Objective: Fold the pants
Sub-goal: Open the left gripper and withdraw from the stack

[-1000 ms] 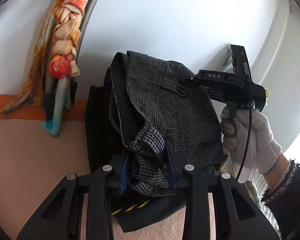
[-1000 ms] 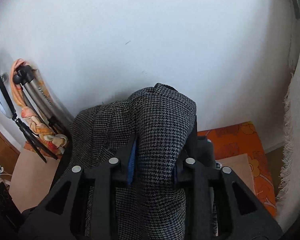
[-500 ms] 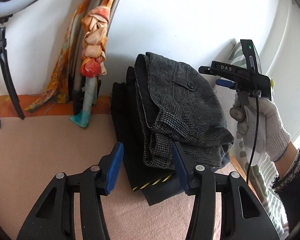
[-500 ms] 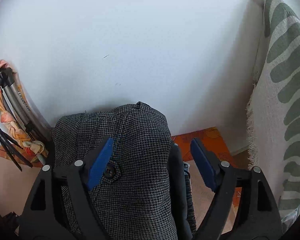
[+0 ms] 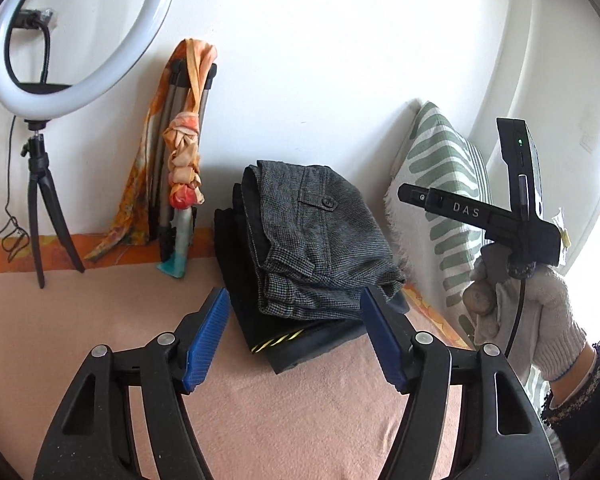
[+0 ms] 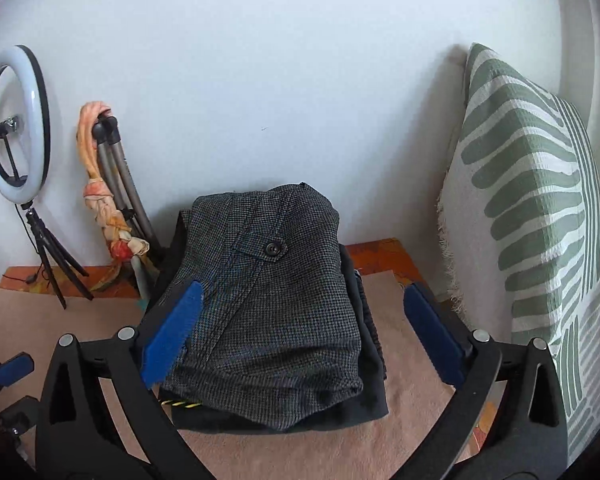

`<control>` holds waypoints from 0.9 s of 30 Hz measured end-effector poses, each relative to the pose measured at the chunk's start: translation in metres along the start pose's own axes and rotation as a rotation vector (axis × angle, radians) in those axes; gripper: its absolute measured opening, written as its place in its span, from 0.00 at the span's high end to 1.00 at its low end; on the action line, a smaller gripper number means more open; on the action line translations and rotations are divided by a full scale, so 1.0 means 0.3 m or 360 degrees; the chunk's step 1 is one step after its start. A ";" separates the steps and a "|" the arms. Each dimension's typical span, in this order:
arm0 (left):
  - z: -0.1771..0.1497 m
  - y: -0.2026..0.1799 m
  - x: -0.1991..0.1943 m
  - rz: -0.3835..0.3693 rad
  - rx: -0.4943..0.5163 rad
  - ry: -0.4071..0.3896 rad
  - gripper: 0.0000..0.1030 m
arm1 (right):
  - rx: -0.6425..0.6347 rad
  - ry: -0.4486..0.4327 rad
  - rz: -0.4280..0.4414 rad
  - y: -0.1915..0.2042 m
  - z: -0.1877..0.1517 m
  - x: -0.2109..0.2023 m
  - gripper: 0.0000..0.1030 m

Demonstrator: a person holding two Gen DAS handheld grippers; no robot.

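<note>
The grey houndstooth pants [image 5: 320,240] lie folded on top of a stack of dark folded garments [image 5: 300,340] against the wall; they also show in the right wrist view [image 6: 272,312]. My left gripper [image 5: 296,340] is open and empty, held back from the stack's near edge. My right gripper [image 6: 300,340] is open and empty, above the near end of the pants. In the left wrist view the right gripper's body [image 5: 480,216] is raised at the right, held by a gloved hand [image 5: 520,312].
A ring light on a tripod [image 5: 60,60] stands at the left by the wall. A folded tripod wrapped in an orange scarf [image 5: 180,168] leans beside the stack. A green-striped pillow [image 6: 540,220] stands at the right. The surface is a pink blanket [image 5: 100,320].
Both grippers let go of the grey pants, opened wide and drew back from the stack. The pants now rest folded on the pile.
</note>
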State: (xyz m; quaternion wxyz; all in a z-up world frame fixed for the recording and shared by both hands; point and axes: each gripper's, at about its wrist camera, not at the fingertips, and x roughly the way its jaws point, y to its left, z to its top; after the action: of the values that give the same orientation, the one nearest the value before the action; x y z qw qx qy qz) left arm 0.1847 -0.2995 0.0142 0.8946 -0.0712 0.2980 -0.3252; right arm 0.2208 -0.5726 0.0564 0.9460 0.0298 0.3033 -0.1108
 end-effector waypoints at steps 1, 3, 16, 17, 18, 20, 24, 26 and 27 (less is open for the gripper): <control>-0.007 -0.006 -0.020 0.0000 0.0016 -0.0002 0.32 | -0.0001 -0.0009 0.0003 0.013 -0.015 -0.036 0.01; -0.021 -0.015 -0.063 0.0001 0.0027 -0.0001 0.28 | -0.0001 -0.0021 0.0009 0.040 -0.043 -0.094 0.00; -0.116 -0.014 -0.315 0.0109 0.0119 -0.0003 0.19 | 0.0035 -0.0077 0.0060 0.197 -0.236 -0.396 0.00; -0.123 -0.013 -0.330 0.0117 0.0128 -0.0006 0.19 | 0.0044 -0.0078 0.0059 0.204 -0.252 -0.412 0.00; -0.130 -0.014 -0.346 0.0119 0.0138 -0.0010 0.19 | 0.0049 -0.0082 0.0055 0.212 -0.267 -0.427 0.00; -0.144 -0.014 -0.373 0.0123 0.0159 -0.0022 0.16 | 0.0039 -0.0092 0.0034 0.229 -0.295 -0.455 0.00; -0.179 -0.013 -0.417 0.0158 0.0193 -0.0049 0.14 | 0.0011 -0.0099 0.0026 0.266 -0.352 -0.499 0.00; -0.196 -0.015 -0.427 0.0168 0.0224 -0.0046 0.13 | 0.0008 -0.0109 0.0029 0.280 -0.382 -0.514 0.00; -0.205 -0.016 -0.432 0.0174 0.0239 -0.0047 0.13 | 0.0007 -0.0114 0.0026 0.287 -0.396 -0.519 0.00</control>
State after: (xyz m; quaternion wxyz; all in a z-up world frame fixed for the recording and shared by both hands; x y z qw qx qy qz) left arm 0.0673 -0.2184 0.0289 0.9182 0.0077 0.2629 -0.2961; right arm 0.0497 -0.4442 0.0491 0.9571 0.0304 0.2686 -0.1047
